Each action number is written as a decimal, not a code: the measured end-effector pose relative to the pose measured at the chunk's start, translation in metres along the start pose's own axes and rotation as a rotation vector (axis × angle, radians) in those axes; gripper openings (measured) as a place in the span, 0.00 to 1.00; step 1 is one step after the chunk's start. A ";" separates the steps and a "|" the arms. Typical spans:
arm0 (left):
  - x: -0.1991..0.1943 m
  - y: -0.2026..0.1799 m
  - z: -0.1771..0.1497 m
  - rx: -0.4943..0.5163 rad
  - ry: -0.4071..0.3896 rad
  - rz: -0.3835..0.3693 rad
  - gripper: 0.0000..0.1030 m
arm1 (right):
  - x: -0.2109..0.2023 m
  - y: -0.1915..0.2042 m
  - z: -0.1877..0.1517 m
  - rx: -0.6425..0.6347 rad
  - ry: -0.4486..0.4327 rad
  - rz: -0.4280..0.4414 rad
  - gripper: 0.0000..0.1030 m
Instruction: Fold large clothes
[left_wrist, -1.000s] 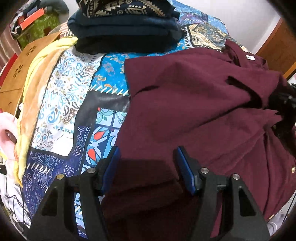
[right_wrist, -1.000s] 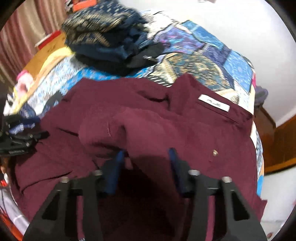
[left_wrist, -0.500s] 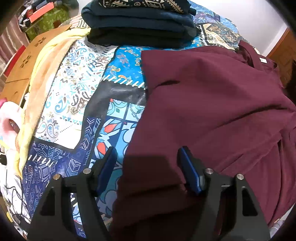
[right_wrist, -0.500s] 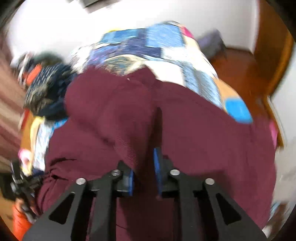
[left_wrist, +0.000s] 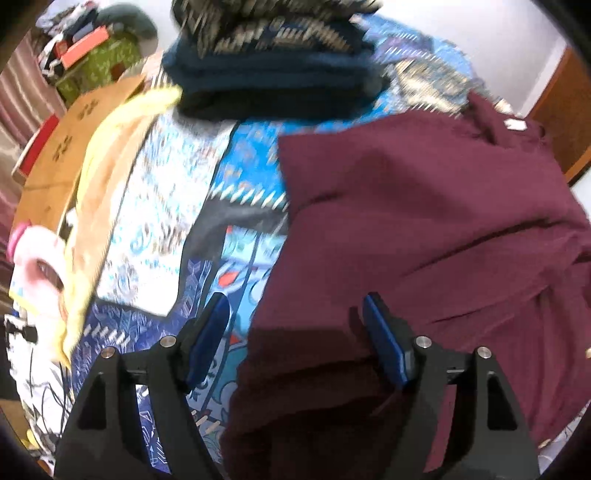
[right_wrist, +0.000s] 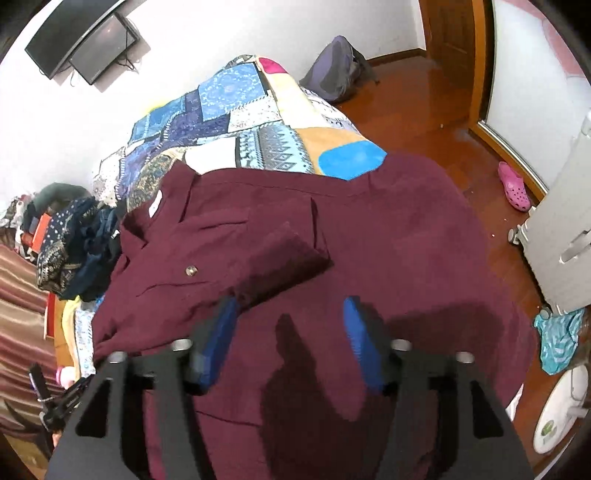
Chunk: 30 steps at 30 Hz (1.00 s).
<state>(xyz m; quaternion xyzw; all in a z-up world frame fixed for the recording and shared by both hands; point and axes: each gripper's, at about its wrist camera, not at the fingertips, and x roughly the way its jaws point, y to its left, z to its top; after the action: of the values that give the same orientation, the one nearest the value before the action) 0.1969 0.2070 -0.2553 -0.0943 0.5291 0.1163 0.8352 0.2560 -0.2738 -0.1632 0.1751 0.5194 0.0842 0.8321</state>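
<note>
A large maroon shirt (left_wrist: 424, 221) lies spread on the patchwork bedspread (left_wrist: 177, 206). In the right wrist view the shirt (right_wrist: 388, 251) shows its collar, white label and a button, with a sleeve folded across the chest. My left gripper (left_wrist: 295, 314) is open above the shirt's left edge, holding nothing. My right gripper (right_wrist: 290, 314) is open above the shirt's middle, holding nothing.
A stack of folded dark clothes (left_wrist: 273, 70) sits at the far end of the bed. A yellow cloth (left_wrist: 96, 177) lies along the left edge. The bed's right side drops to a wooden floor (right_wrist: 424, 110) with a pink clog (right_wrist: 513, 186) and a white appliance (right_wrist: 557, 236).
My right gripper was shut on a fold of the shirt half a second ago; it has let go and opened, and the sleeve now lies flat. The left gripper shifted slightly.
</note>
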 end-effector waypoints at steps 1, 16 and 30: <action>-0.009 -0.005 0.005 0.012 -0.026 -0.012 0.72 | 0.002 0.002 0.002 0.005 0.000 0.015 0.63; -0.029 -0.095 0.055 0.175 -0.124 -0.150 0.72 | 0.058 -0.012 0.021 0.229 0.080 0.141 0.53; -0.018 -0.158 0.049 0.270 -0.028 -0.340 0.72 | -0.032 0.015 0.029 0.002 -0.169 0.174 0.08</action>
<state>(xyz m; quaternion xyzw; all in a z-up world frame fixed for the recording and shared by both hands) 0.2780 0.0683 -0.2133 -0.0679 0.5047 -0.0970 0.8551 0.2689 -0.2763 -0.1196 0.2268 0.4304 0.1405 0.8623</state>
